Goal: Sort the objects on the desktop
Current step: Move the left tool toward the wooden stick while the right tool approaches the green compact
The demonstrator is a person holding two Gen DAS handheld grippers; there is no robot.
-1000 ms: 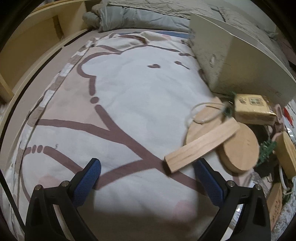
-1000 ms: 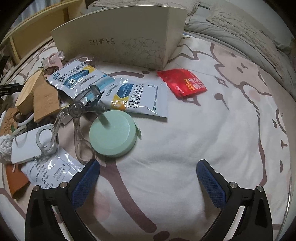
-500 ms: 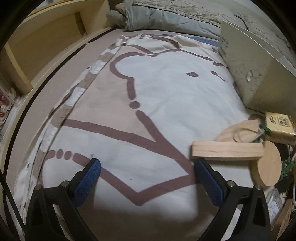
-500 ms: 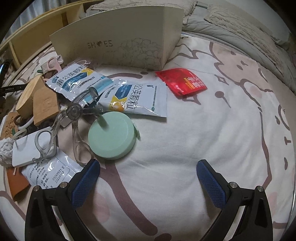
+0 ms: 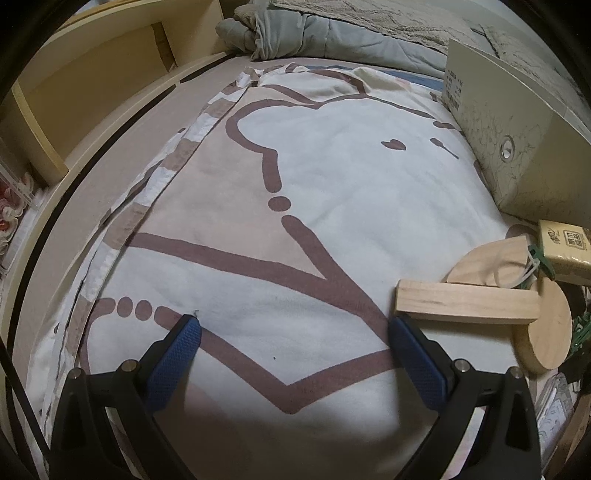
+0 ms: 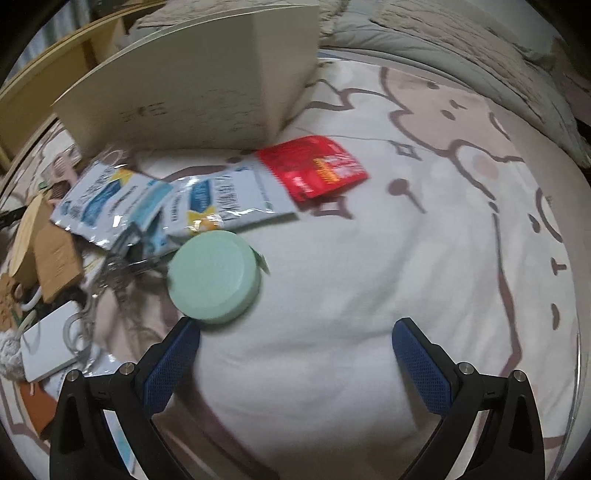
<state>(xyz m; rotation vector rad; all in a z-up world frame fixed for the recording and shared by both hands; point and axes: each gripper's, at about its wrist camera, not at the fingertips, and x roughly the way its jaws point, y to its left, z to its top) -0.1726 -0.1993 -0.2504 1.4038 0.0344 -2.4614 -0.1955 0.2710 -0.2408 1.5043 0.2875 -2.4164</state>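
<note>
My left gripper (image 5: 293, 326) is open and empty over the cartoon-print bedsheet. A pale wooden block (image 5: 467, 302) lies just beyond its right finger, resting across two round wooden discs (image 5: 546, 326). A small yellow box (image 5: 561, 245) sits behind them. In the right wrist view my right gripper (image 6: 295, 326) is open and empty. A mint-green round case (image 6: 214, 275) lies just ahead of its left finger. Blue-and-white sachets (image 6: 225, 199), a red packet (image 6: 314, 166) and clear-handled scissors (image 6: 110, 273) lie further on, blurred by motion.
A cream shoebox (image 6: 192, 85) (image 5: 509, 147) stands at the back of the pile. A white card (image 6: 48, 343), brown tags (image 6: 55, 254) and more sachets crowd the left. A grey blanket (image 5: 332, 29) and a wooden bed frame (image 5: 92, 92) border the sheet.
The left gripper has swung left, so the wooden block and discs slid to the right edge. The right gripper has moved forward and lower toward the green case.
</note>
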